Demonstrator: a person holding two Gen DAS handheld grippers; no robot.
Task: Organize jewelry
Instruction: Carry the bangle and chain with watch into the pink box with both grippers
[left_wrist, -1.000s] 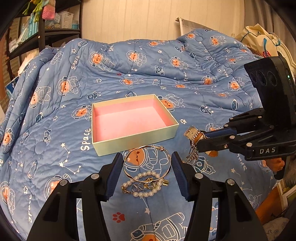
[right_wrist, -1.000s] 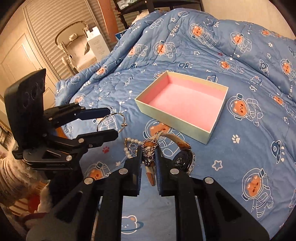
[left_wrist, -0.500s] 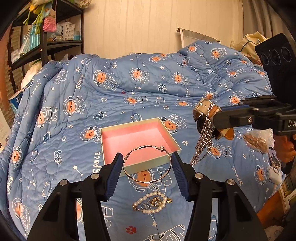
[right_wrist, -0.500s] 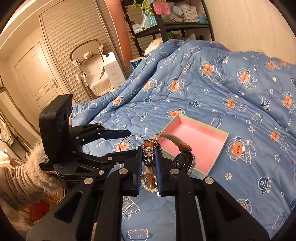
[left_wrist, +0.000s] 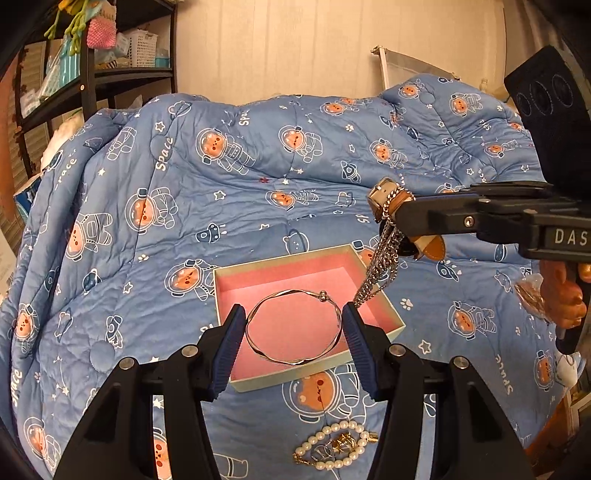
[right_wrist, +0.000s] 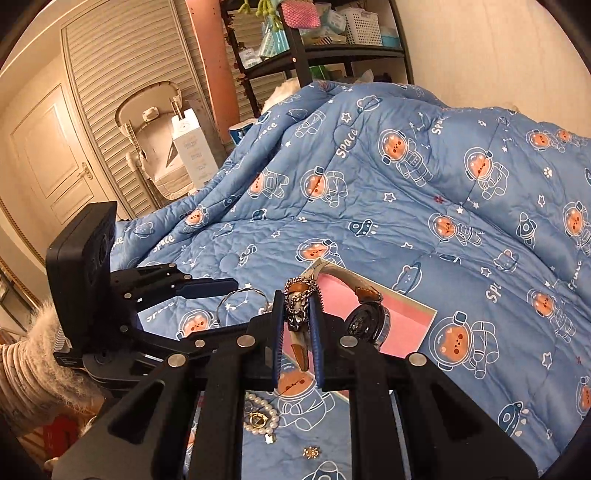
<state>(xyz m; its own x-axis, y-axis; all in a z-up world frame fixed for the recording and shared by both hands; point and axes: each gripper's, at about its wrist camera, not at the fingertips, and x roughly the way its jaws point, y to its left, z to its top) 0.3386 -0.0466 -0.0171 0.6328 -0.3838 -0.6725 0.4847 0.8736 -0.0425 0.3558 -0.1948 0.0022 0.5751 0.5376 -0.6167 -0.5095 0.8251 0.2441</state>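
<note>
A pale green box with a pink lining (left_wrist: 291, 269) (right_wrist: 406, 314) lies on the blue quilt. My left gripper (left_wrist: 294, 326) is shut on a thin metal bangle (left_wrist: 295, 360) and holds it above the box's front half; the bangle also shows in the right wrist view (right_wrist: 242, 295). My right gripper (right_wrist: 297, 319) is shut on a brown-strap watch (right_wrist: 367, 321) and a silver chain (left_wrist: 376, 273), held above the box's right side. The chain dangles toward the box's right wall. A pearl bracelet with small charms (left_wrist: 338, 445) (right_wrist: 260, 417) lies on the quilt in front of the box.
The quilt (left_wrist: 258, 177) covers a bed with humps at the back. A dark shelf unit (left_wrist: 96, 74) stands at the left by the wall. A small gold charm (right_wrist: 309, 452) lies on the quilt near the pearls. A white box (right_wrist: 194, 147) leans by the louvred doors.
Both grippers have risen and moved over the box. The bangle has been lifted off the quilt. The watch and chain have swung above the box's right edge. The pearls stay on the quilt.
</note>
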